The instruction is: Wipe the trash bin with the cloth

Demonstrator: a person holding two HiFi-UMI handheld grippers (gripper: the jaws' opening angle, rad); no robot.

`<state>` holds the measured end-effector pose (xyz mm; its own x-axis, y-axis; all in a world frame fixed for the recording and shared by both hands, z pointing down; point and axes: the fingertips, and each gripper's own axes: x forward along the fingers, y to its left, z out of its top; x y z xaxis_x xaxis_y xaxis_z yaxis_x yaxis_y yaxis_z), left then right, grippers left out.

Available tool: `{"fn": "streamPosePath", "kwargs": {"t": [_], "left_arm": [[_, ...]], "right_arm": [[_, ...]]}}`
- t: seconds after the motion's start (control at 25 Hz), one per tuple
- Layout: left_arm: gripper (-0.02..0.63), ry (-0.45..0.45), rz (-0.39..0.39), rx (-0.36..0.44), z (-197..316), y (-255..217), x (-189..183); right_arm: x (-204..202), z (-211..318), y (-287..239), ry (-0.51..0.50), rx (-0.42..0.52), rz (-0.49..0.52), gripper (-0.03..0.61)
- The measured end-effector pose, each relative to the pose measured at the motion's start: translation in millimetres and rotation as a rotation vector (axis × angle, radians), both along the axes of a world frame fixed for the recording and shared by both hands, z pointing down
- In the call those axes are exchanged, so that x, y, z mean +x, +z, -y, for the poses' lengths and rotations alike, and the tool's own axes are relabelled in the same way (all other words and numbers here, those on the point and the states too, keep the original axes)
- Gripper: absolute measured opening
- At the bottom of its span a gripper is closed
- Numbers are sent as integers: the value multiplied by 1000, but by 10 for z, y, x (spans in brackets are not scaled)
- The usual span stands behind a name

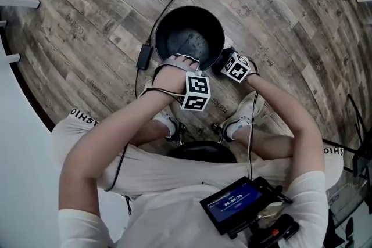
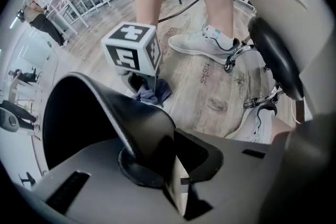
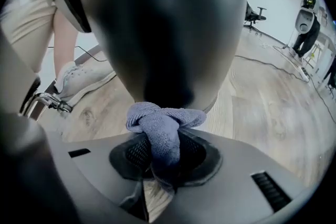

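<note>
Left gripper [image 2: 157, 173]: pointing down from above, jaws nipped in on the near rim of the trash bin [image 1: 157, 38] with the thin wall pinched between them. My read is that this is the anchor, there so the bin can't skid or tip.
Right gripper [image 3: 160, 165]: jaws closed tight on the cloth [image 3: 160, 126], which bunches out of the tips in a blue-grey knot.
Cloth position: right up against the bin's dark outer wall, low on the side by the person's right shoe [image 1: 247, 110]. Contact looks likely, though I can't confirm it.
Trash bin: upright on the wooden floor [image 1: 87, 9], just ahead of the person's feet and the stool [image 1: 203, 151]. It sits close in, so both arms reach it from the seat.
Next call: the outer wall seems to be the surface in hand – the inside looks untouched by the cloth.
Marker cubes: black-and-white square patterns, no words.
Floor print: faint lettering on the boards, one word seemingly "teks".
Shorts: hem lettering, partly readable as "SHIO".
Screen [image 1: 235, 203]: blue display with digits too small to read reliably.
</note>
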<state>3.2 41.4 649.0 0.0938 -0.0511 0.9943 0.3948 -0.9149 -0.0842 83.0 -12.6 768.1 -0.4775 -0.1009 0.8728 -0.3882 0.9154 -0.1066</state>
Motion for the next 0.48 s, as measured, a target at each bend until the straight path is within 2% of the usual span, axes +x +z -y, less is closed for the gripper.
{"fn": "streamPosePath", "kwargs": {"t": [0.12, 0.36, 0.48], "left_arm": [[69, 0, 0, 0, -2, 5, -19], [69, 3, 7, -7, -25, 14, -38], [69, 20, 3, -9, -19, 12, -38]], "right_arm": [[86, -72, -491, -25, 30, 69, 104], [40, -76, -1761, 19, 110, 326, 104], [-81, 46, -2097, 49, 173, 368, 104]]}}
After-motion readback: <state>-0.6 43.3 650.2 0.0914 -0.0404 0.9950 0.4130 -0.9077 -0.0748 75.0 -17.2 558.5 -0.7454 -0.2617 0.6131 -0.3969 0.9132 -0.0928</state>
